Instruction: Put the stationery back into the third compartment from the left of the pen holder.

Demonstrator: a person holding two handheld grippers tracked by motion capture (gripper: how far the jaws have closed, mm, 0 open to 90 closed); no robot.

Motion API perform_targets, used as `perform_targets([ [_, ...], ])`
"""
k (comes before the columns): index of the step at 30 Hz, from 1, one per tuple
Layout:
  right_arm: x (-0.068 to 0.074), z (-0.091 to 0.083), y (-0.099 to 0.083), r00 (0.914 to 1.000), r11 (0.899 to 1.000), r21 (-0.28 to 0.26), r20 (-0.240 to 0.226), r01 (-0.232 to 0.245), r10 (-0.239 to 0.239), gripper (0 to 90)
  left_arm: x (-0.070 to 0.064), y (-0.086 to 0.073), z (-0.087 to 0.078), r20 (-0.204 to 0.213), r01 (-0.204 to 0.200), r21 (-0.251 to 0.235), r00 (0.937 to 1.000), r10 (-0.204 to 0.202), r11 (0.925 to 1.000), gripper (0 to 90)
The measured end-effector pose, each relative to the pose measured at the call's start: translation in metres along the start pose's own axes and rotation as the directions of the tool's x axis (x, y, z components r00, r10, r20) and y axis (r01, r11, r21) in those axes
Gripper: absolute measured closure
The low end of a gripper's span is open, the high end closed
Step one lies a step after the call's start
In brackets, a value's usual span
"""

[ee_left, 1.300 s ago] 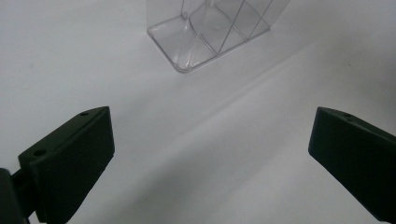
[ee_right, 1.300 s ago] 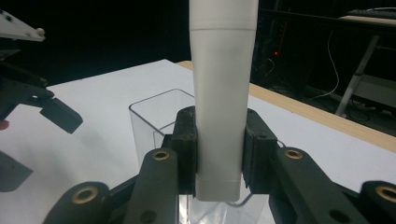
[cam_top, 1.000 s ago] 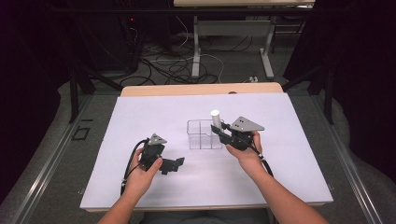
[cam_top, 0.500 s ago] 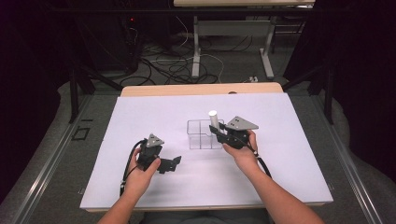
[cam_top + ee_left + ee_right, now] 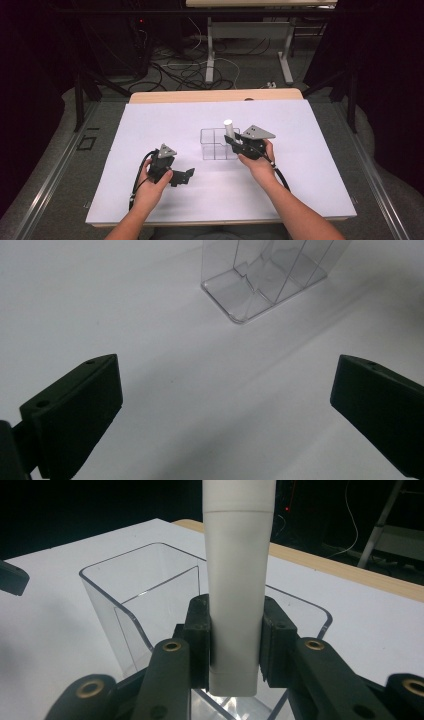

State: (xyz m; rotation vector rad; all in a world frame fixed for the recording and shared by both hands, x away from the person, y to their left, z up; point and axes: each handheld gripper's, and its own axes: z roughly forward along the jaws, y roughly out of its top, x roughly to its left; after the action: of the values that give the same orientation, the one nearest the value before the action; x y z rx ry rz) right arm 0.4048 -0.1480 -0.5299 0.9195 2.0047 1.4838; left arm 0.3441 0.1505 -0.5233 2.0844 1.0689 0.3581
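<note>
Right gripper (image 5: 235,630): clamped on 1 upright white tube (image 5: 237,580) above clear organizer (image 5: 217,145). Left gripper (image 5: 225,405): jaws wide apart, over table (image 5: 150,125).

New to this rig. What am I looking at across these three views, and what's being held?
No robot arm here: a person holds a two-jaw hand gripper in each hand at a table covered with a white sheet.

The high view is a fixed camera above the person, looking forward and down. The other two cameras ride on the grippers and look along their black jaws.

On the sheet stands a clear plastic organizer with open-top compartments.

The right gripper is shut on a white tube, held upright at the organizer's near right part; whether it is already inside a compartment is hard to tell.

The left gripper is open and holds nothing; it sits low over the sheet, short of the organizer.
</note>
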Motion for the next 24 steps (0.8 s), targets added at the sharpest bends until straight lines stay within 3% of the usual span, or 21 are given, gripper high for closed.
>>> perform_targets([
  [4,0.000,0.001,-0.001,1.0000,1.000,0.004,-0.007,0.002,-0.002,69.7,0.000,0.000,0.000,0.001,-0.001,-0.003,1.0000,0.001,1.0000,0.2],
  [7,0.001,-0.002,0.001,0.9999,1.000,-0.009,-0.001,-0.014,0.013,58.1,0.000,0.000,-0.001,-0.001,0.001,0.002,1.0000,-0.001,1.0000,0.2],
  [9,0.001,-0.006,0.003,0.9999,1.000,-0.013,-0.015,-0.006,0.006,54.4,0.001,0.000,-0.001,-0.001,0.005,-0.007,1.0000,-0.005,1.0000,0.2],
  [12,0.003,-0.017,0.008,0.9998,1.000,-0.009,0.010,0.015,-0.015,44.1,0.003,0.000,-0.002,-0.003,0.006,-0.008,1.0000,-0.006,0.9999,0.2],
  [14,0.003,-0.024,0.011,0.9997,1.000,-0.024,0.015,0.018,-0.017,43.3,0.004,0.000,-0.003,-0.007,0.011,-0.013,0.9999,-0.011,0.9999,0.2],
  [17,0.001,-0.035,0.015,0.9996,0.999,-0.038,0.006,-0.027,0.027,38.8,0.007,0.000,-0.005,-0.019,0.014,-0.016,0.9997,-0.015,0.9998,0.2],
  [20,-0.003,-0.046,0.017,0.9987,0.999,-0.023,0.020,-0.046,0.046,29.6,0.009,0.000,-0.006,-0.023,0.022,-0.029,0.9995,-0.022,0.9993,0.2],
  [24,-0.010,-0.059,0.018,0.9977,0.998,0.051,0.055,-0.043,0.041,16.0,0.012,0.000,-0.007,-0.028,0.029,-0.038,0.9992,-0.030,0.9989,0.2],
])
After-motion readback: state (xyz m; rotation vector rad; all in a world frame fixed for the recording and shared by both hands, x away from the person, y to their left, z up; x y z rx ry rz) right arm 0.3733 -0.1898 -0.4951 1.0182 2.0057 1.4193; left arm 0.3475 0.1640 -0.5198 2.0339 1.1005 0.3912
